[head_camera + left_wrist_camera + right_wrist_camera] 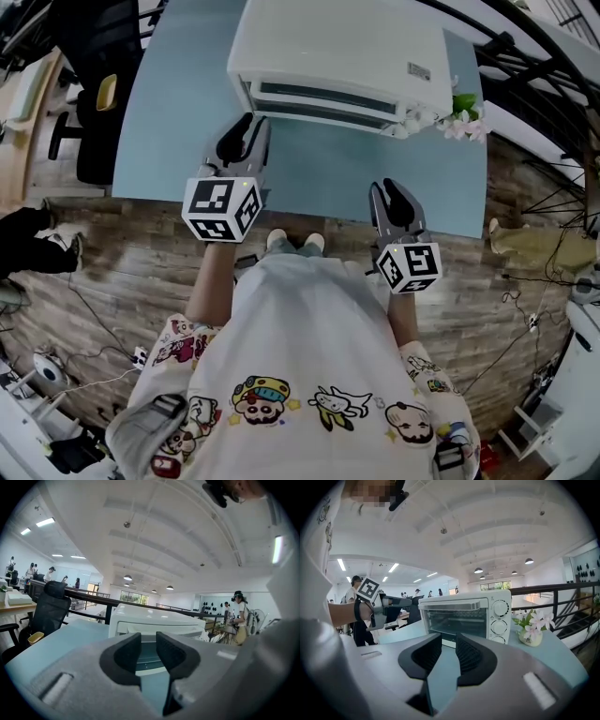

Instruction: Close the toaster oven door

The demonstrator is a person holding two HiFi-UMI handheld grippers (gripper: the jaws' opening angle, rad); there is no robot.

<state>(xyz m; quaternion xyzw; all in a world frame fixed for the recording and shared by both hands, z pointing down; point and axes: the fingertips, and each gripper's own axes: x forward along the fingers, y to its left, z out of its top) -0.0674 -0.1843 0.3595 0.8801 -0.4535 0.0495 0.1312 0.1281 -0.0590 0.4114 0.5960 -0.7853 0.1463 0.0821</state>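
A white toaster oven [347, 56] stands at the far side of the light-blue table [178, 122]. In the right gripper view its glass door [457, 623] stands upright against the body, with the handle along the top. My left gripper [253, 124] hovers just in front of the oven's left front, jaws apart with nothing between them; in the left gripper view the oven [159, 620] fills the gap beyond that gripper [148, 640]. My right gripper [389, 187] is over the table's near edge, farther back, also open and empty [448, 641].
A small vase of white flowers [464, 117] sits right of the oven. A black office chair [94, 122] stands left of the table. A dark railing [544, 66] runs behind. Cables lie on the wooden floor [525, 309].
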